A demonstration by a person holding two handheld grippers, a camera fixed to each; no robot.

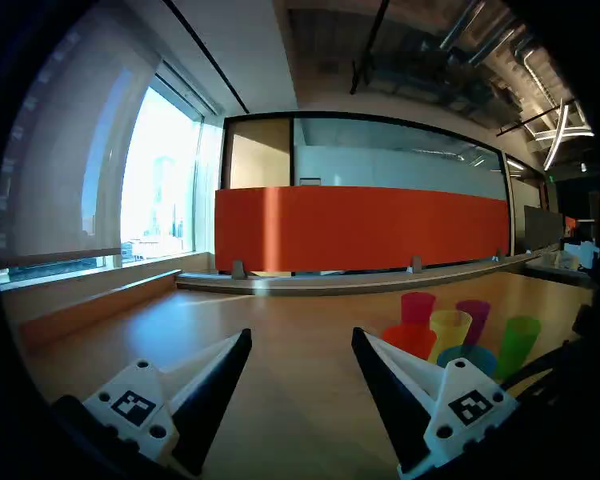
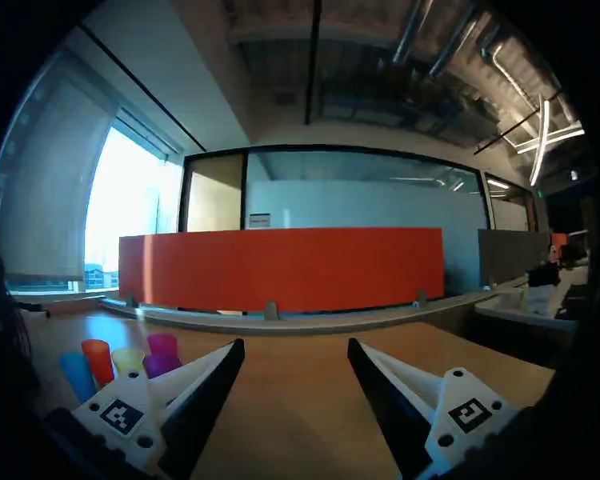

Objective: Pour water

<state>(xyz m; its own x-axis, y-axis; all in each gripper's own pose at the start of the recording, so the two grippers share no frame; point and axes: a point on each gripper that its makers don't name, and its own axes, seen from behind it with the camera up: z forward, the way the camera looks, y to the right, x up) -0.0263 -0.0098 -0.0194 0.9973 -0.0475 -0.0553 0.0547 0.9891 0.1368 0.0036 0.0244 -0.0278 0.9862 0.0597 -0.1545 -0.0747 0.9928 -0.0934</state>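
Since the cluster of coloured translucent plastic cups point(image 1: 452, 332) stands upright on the pale wooden tabletop point(image 1: 300, 416) just right of the left tongs point(image 1: 301, 331) — and low to the left of the right tongs point(image 2: 295, 342), where it looks smaller — the left side seems the nearer. Both tongs are held level, low over the tabletop, spread wide and empty — aimed past the cups, not at them.
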